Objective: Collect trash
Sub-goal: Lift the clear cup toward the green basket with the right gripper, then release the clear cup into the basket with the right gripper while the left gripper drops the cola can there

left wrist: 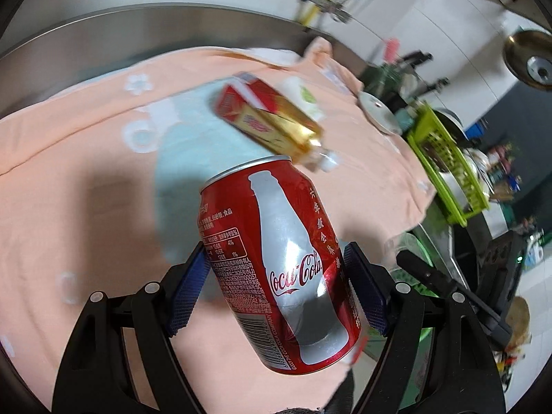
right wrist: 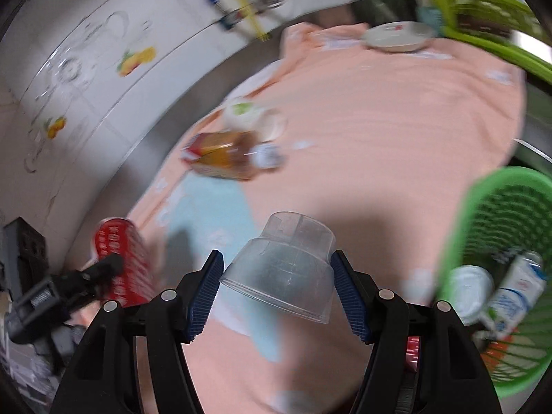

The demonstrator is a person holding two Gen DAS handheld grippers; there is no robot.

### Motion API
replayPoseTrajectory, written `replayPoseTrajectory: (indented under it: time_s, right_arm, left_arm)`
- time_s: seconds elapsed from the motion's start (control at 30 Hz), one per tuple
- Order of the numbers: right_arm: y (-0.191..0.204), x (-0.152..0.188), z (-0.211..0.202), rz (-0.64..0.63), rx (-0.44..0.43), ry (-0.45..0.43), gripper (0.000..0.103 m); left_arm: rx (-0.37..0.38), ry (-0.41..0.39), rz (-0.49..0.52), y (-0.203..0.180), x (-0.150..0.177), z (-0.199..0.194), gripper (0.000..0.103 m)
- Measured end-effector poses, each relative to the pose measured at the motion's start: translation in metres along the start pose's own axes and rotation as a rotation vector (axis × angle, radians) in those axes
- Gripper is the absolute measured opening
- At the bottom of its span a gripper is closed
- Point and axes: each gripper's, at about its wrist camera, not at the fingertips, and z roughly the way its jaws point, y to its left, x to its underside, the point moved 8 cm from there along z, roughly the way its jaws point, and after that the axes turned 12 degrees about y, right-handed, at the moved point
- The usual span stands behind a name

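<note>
Here, left wrist view: red cola can clamped between blue pads of left gripper, held tilted above peach cloth on tabletop; amber bottle lying beyond.

Right wrist view: clear plastic cup gripped inverted by right gripper; green basket just right, cartons inside.

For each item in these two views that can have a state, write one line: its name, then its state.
Cola can: held off the cloth, tilted, between the left gripper fingers.
Clear plastic cup: upside down, gripped by the right gripper.
Tea bottle: lying on its side on the cloth.
Green basket: upright, already holding a carton and a white container.
Plate: flat on the cloth.
</note>
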Motion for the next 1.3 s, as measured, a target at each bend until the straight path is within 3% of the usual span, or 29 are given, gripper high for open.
replayPoseTrajectory:
  time_s: [0.3, 0.63, 0.9, 1.3]
  right_arm:
    - [-0.118, 0.003, -0.03, 0.084, 0.201, -0.029, 0.062]
    - [-0.21, 0.0, -0.016, 0.188, 0.233, 0.013, 0.063]
    - [-0.241, -0.004, -0.018, 0.232, 0.214, -0.011, 0.066]
    - [-0.245, 0.011, -0.07, 0.202, 0.216, -0.098, 0.073]
  left_arm:
    - [0.043, 0.051, 0.092, -0.071, 0.006, 0.032, 0.077]
    - [0.051, 0.132, 0.183, -0.135, 0.018, 0.079, 0.077]
    - [0.047, 0.194, 0.264, -0.183, 0.029, 0.115, 0.077]
    - [0.065, 0.287, 0.387, -0.255, 0.056, 0.17, 0.077]
